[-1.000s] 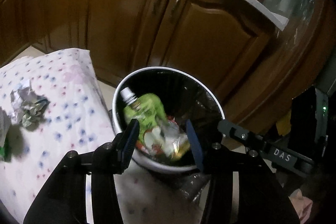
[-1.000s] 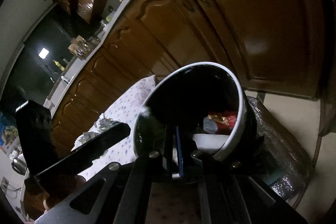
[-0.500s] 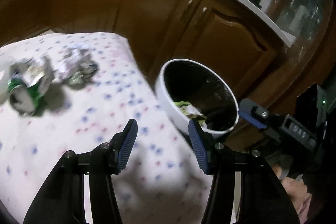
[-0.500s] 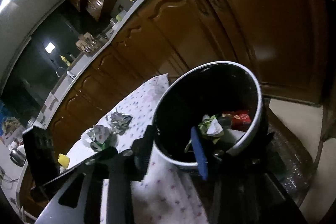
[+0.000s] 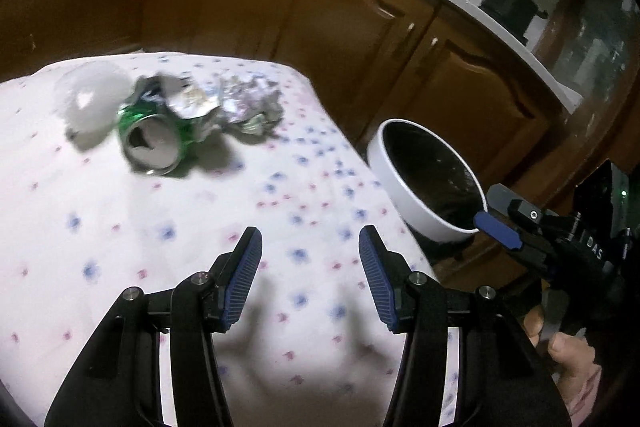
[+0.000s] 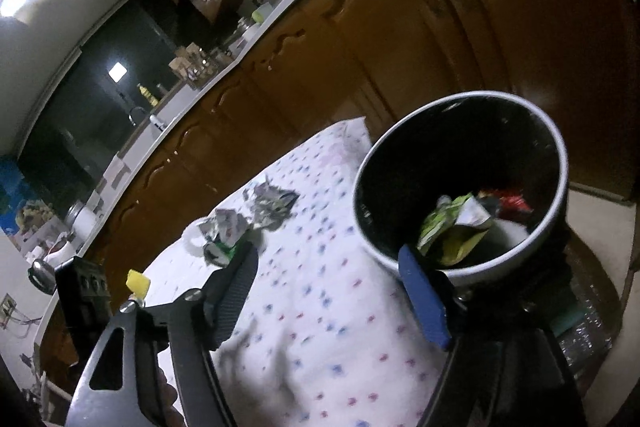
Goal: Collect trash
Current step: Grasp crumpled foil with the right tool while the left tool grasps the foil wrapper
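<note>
A white-rimmed trash bin [image 5: 404, 183] [image 6: 558, 155] stands off the table's right edge, with a green pouch [image 6: 448, 231] and red wrappers [image 6: 506, 199] inside. On the flowered tablecloth [image 5: 200, 227] lie a crushed green can [image 5: 154, 141] [image 6: 222, 241], crumpled foil wrappers [image 5: 248, 105] [image 6: 272, 205] and a white plastic lump [image 5: 90, 105]. My left gripper [image 5: 310, 269] is open and empty above the cloth, short of the can. My right gripper [image 6: 328, 279] is open and empty, its right finger at the bin's near rim; it also shows in the left wrist view [image 5: 500, 227].
Brown wooden cabinets [image 5: 360, 35] with a white counter run behind the table and bin. A yellow item [image 6: 138, 283] lies on the cloth's far left side. A pot [image 5: 510, 7] stands on the counter.
My left gripper has swung left from over the bin to over the table; the can and foil now lie ahead. My right gripper has opened and pulled back from the bin.
</note>
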{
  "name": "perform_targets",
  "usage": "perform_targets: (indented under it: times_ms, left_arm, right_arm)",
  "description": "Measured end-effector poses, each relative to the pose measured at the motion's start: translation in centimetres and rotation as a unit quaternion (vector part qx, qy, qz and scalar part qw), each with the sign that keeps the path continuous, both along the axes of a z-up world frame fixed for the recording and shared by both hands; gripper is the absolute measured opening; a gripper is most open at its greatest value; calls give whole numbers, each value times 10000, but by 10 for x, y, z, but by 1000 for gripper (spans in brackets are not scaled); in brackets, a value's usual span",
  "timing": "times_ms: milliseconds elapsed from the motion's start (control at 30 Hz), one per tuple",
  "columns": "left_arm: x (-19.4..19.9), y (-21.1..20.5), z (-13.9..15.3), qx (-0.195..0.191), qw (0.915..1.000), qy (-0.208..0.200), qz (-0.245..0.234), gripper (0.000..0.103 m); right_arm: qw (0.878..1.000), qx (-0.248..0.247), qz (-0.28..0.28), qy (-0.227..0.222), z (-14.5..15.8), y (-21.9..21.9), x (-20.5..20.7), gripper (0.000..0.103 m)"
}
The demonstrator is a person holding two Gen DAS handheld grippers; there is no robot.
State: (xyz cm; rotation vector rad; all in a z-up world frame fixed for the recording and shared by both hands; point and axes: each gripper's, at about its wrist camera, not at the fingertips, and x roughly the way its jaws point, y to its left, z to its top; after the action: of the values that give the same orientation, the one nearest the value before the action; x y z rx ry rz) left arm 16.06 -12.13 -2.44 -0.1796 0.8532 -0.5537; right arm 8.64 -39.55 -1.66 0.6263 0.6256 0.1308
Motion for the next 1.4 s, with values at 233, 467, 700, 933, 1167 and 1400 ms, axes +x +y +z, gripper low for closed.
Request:
perform_targets:
  times_ms: [233, 467, 700, 933, 1167, 1400]
  left_arm:
    - [1, 27, -2, 4, 9997, 16, 225, 51]
    - [10, 48, 2, 49, 9990, -23, 439, 51]
    - [33, 64, 15, 129, 9980, -154, 600, 51]
    - [75, 63, 30, 370, 9967, -322, 641, 51]
    - [109, 54, 22, 440, 9978, -85, 490, 51]
    - [127, 43, 13, 442, 9983, 7, 391, 50]
  right_arm:
    - [9996, 2, 255, 82, -6, 26, 7, 82]
    - [9989, 0, 459, 99, -7, 45, 23, 82]
    - [9973, -209, 686, 128, -6, 61, 52, 83]
    - [9956, -407, 846, 29, 0, 77, 101, 83]
    - [9940, -7, 1050, 309, -16, 81, 160, 83]
    - [9902, 245, 1256, 557, -33, 89, 201, 81]
